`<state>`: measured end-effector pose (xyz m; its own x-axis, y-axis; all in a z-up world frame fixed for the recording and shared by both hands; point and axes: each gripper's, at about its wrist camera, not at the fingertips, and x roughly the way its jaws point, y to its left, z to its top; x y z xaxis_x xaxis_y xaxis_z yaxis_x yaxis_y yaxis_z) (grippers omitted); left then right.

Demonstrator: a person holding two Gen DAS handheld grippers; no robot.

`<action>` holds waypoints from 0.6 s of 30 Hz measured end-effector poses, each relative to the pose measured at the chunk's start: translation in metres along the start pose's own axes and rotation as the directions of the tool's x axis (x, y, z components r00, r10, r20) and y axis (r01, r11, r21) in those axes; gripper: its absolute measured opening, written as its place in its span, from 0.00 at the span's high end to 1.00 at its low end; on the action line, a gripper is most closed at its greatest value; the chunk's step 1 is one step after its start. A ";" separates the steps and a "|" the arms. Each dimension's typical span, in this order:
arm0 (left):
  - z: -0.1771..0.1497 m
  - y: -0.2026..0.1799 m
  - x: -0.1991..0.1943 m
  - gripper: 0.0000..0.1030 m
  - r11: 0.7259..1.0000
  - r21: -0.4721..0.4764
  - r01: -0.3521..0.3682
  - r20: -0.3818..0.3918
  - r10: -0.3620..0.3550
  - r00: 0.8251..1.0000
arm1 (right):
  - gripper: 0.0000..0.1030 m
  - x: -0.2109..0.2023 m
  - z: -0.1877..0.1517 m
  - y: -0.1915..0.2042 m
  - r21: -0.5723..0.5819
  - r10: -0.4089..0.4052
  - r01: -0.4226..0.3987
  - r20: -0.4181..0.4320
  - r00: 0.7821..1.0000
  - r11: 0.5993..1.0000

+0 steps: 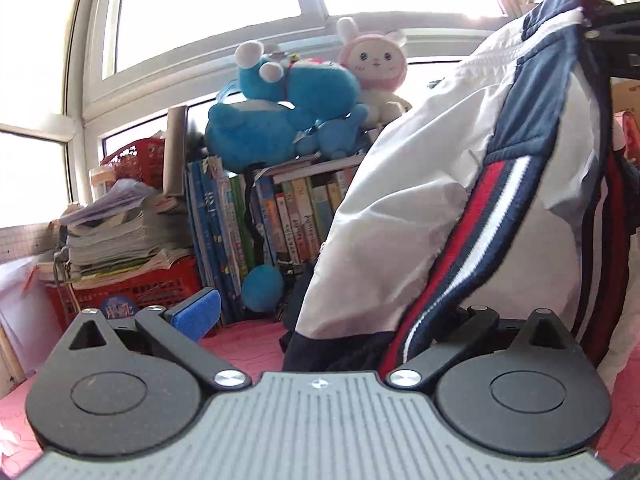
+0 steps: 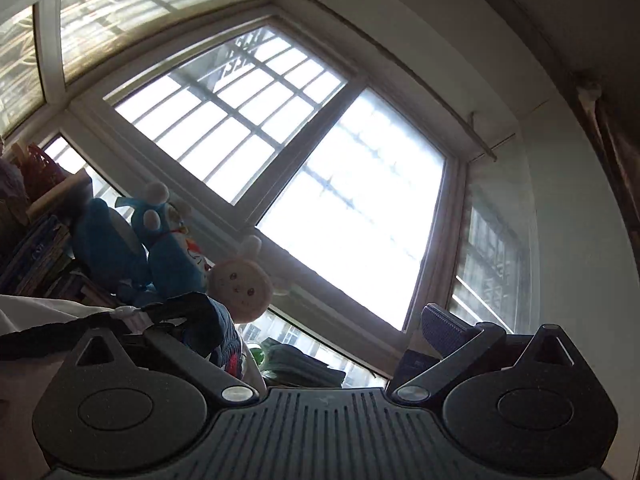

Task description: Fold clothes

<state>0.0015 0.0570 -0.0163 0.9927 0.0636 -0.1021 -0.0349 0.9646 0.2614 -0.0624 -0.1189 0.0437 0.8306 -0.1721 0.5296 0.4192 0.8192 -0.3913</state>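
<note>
Jacket: your white jacket (image 1: pixel 420 200) with navy panels and a red, white and navy striped band hangs raised in front of the left camera, filling its right half; its lower navy edge reaches down to the red mat (image 1: pixel 248 344).
Left tongs: your left tongs (image 1: pixel 320 312) are spread wide; the blue-padded finger (image 1: pixel 196 316) stands clear on the left, while the other finger is hidden behind the striped band, so the cloth lies against that side but is not pinched.
Right tongs: your right tongs (image 2: pixel 320 328) point up at the window (image 2: pixel 280 168); the right finger stands free, the left finger is buried in dark jacket cloth (image 2: pixel 200 320). The jaws stand apart, and whether that finger catches the cloth cannot be told.
Behind the jacket: a row of books (image 1: pixel 288 216), with blue plush toys (image 1: pixel 280 112) and a pink-and-white plush rabbit (image 1: pixel 376 68) on top.
Left side: paper stacks on a red basket (image 1: pixel 136 288).
</note>
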 end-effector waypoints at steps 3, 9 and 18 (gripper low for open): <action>0.005 0.004 -0.011 0.00 0.999 -0.025 -0.048 0.017 0.049 0.999 | 0.00 -0.024 -0.015 -0.025 -0.003 0.059 -0.060 -0.133 0.989 0.998; 0.018 0.024 -0.033 0.00 0.990 -0.059 -0.130 0.034 0.132 0.991 | 0.00 -0.025 -0.073 -0.013 0.089 0.197 -0.175 -0.493 0.848 0.980; 0.022 0.032 -0.047 0.00 0.983 0.027 -0.181 0.013 0.180 0.983 | 0.00 0.029 -0.087 -0.024 0.332 0.284 -0.093 -0.591 0.755 0.939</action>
<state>-0.0436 0.0791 0.0180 0.9716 0.2332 -0.0404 -0.2107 0.9300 0.3011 -0.0160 -0.1907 0.0032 0.9627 -0.2207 -0.1565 0.1945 0.9667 -0.1665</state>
